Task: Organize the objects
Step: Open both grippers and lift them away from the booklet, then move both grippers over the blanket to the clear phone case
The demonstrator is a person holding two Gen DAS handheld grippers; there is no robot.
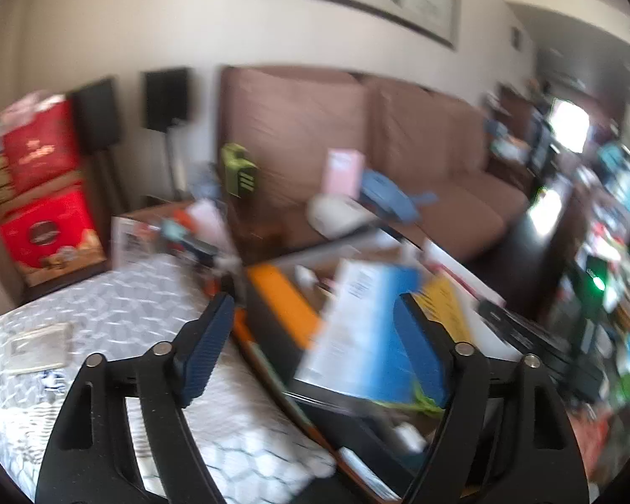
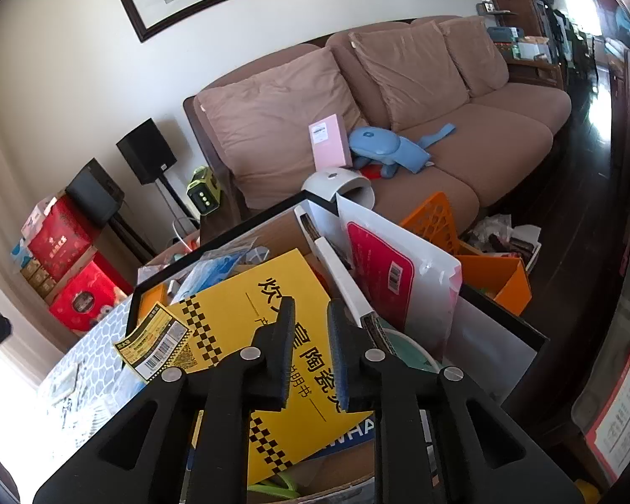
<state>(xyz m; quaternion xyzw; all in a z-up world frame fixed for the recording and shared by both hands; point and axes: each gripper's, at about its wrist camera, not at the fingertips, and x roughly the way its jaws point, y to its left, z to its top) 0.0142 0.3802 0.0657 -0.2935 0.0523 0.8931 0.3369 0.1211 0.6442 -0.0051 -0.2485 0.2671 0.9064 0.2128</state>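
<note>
**Two tools above a cluttered black-rimmed box**

The left wrist view, smeared by motion, shows the left tool point(image 1: 315, 327) with its blue-padded jaws spread wide and nothing between them; a blue-and-white printed booklet point(image 1: 365, 327) lies tilted in the box beyond, partly behind the right-hand pad, and whether it touches the pad cannot be told. This view alone shows the white quilted cloth with a grey honeycomb pattern point(image 1: 117, 319) spreading near and to the left of the box.

The right wrist view is sharp. The right tool point(image 2: 311, 353) has its jaws drawn close with a narrow gap, pinching nothing, above a yellow booklet with black chequered bands and black characters point(image 2: 273, 306). It lies slanted on top of the contents of the black-rimmed cardboard box point(image 2: 214, 248). A white plastic pouch with a pink label point(image 2: 399, 264) stands on edge to its right, an orange perforated plastic basket point(image 2: 437, 222) farther right.

Beyond, a brown fabric sofa point(image 2: 462, 134) carries a pink rectangular carton point(image 2: 329, 143) and a blue soft toy point(image 2: 390, 147). Red gift boxes point(image 2: 63, 248) are stacked far left below two black loudspeakers point(image 2: 147, 151).
</note>
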